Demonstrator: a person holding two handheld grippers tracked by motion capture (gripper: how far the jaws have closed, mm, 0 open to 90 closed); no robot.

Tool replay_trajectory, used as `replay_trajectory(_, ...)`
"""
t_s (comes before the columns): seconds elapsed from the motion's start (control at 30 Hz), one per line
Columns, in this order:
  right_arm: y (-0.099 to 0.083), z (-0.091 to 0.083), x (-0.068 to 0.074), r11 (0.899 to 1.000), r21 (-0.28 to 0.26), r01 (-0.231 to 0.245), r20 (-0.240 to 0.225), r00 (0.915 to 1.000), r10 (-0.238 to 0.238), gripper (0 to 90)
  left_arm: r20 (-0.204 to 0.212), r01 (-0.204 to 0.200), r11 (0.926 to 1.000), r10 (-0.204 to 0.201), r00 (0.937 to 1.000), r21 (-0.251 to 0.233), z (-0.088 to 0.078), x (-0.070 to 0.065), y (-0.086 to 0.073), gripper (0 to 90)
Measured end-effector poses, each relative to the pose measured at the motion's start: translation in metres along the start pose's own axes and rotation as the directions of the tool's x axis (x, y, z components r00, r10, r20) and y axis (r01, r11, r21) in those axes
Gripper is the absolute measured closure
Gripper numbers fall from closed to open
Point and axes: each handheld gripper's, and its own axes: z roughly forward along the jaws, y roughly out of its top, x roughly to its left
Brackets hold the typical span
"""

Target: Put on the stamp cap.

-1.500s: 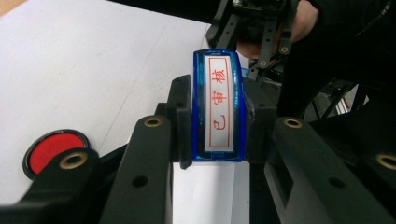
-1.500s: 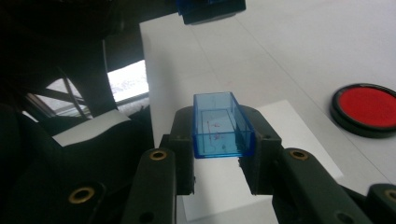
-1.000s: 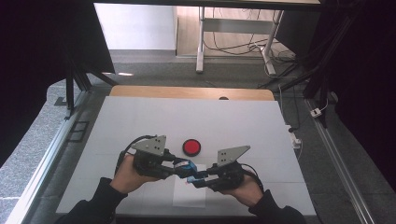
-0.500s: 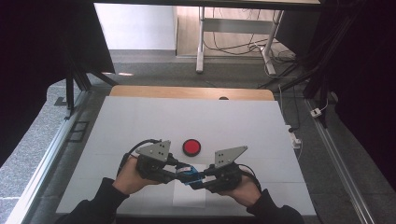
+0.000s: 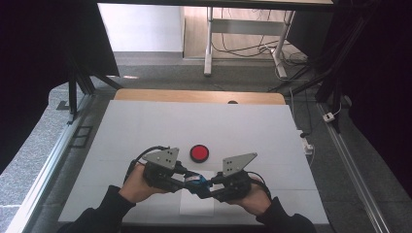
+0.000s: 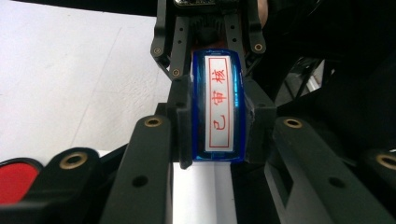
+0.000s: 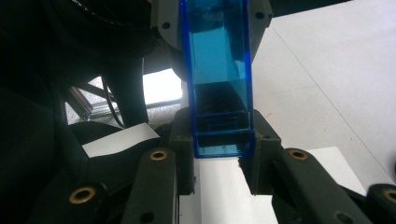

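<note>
A blue translucent stamp (image 5: 197,181) hangs just above a white paper sheet (image 5: 196,206) near the table's front edge, gripped from both ends. My left gripper (image 5: 190,179) is shut on one end; in the left gripper view its pads (image 6: 183,121) press the sides of the stamp (image 6: 219,70), whose white label bears red characters. From the opposite side my right gripper (image 5: 206,186) is shut on the other end, and the right gripper view has the stamp's blue body (image 7: 217,70) clamped between my right gripper's (image 7: 219,140) jaws. A round red ink pad (image 5: 199,153) lies just beyond the stamp.
The white table top (image 5: 194,126) has a wooden strip (image 5: 194,96) at its far edge. Metal rails run along both sides. The red ink pad (image 6: 14,179) lies close to the left gripper's side. Cables and a desk frame stand on the floor beyond the table.
Both hands, with the stamp between them, have drifted slightly toward the near edge. Both grips are unchanged.
</note>
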Motion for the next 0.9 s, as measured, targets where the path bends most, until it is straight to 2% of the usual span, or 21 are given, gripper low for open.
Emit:
replay_trajectory(0.17,0.0018,-0.0012,0.0028,1.000,-0.006,0.024,0.001,0.9997,-0.024,69.0,0.034,0.022,0.9993,-0.021,0.9992,-0.031,-0.0010,0.0027,-0.0028,69.4)
replay_trajectory(0.33,0.0033,-0.0024,0.0047,0.999,-0.029,0.017,-0.005,0.9998,-0.018,69.2,0.065,0.050,0.9961,-0.045,0.9968,-0.073,-0.0022,0.0049,-0.0056,69.4)
replay_trajectory(0.43,0.0036,-0.0022,0.0054,1.000,-0.030,0.008,-0.004,1.0000,-0.008,69.2,0.070,0.056,0.9954,-0.050,0.9962,-0.078,-0.0017,0.0055,-0.0070,69.5)
replay_trajectory(0.7,0.0014,-0.0014,0.0046,1.000,-0.017,0.006,-0.001,1.0000,-0.006,69.2,0.065,0.056,0.9965,-0.052,0.9965,-0.061,0.0007,0.0056,-0.0075,69.5)
replay_trajectory(0.8,0.0019,-0.0012,0.0041,1.000,-0.018,0.009,0.001,1.0000,-0.009,68.9,0.045,0.043,0.9982,-0.041,0.9981,-0.043,-0.0004,0.0041,-0.0041,69.4)
replay_trajectory(0.9,0.0027,-0.0011,0.0051,1.000,-0.017,0.025,0.026,0.9994,-0.025,68.1,0.029,0.033,0.9990,-0.032,0.9991,-0.032,-0.0012,0.0031,-0.0019,69.3)
